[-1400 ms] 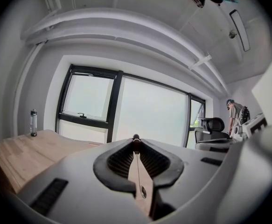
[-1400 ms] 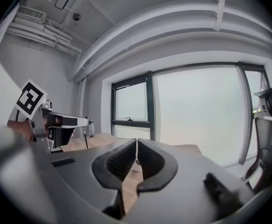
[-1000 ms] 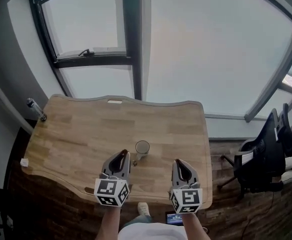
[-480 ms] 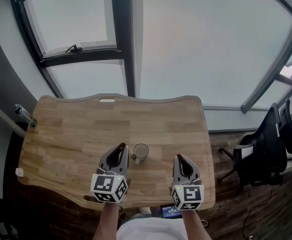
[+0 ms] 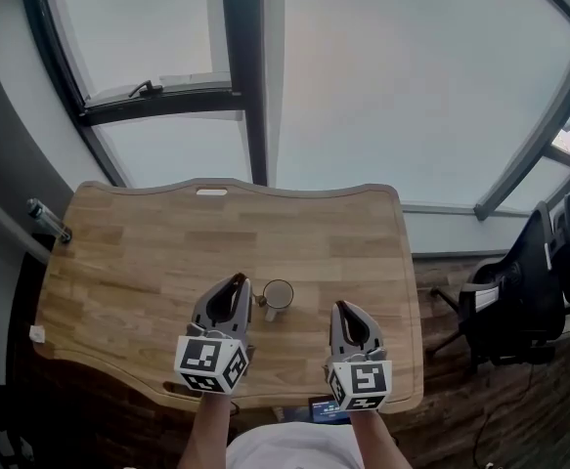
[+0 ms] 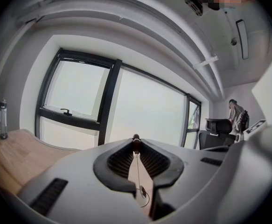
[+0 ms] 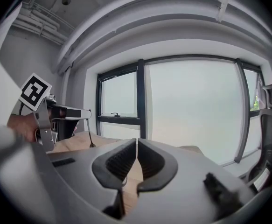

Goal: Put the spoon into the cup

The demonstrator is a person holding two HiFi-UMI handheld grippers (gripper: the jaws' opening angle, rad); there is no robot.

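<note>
We pinch spoon [image 6: 136,144] in left gripper [image 5: 238,281] just beside cup [image 5: 278,295]; right gripper [image 5: 341,307] closed, empty. We risk dangling spoon swinging, knocking cup over, or slipping from tip-only pinch.

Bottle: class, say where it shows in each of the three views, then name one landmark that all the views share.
Head view: the bottle is at the far left corner of the table.
Left gripper view: the bottle stands upright at the far left edge.
Right gripper view: not in it.
Shared landmark: the window handle.
</note>
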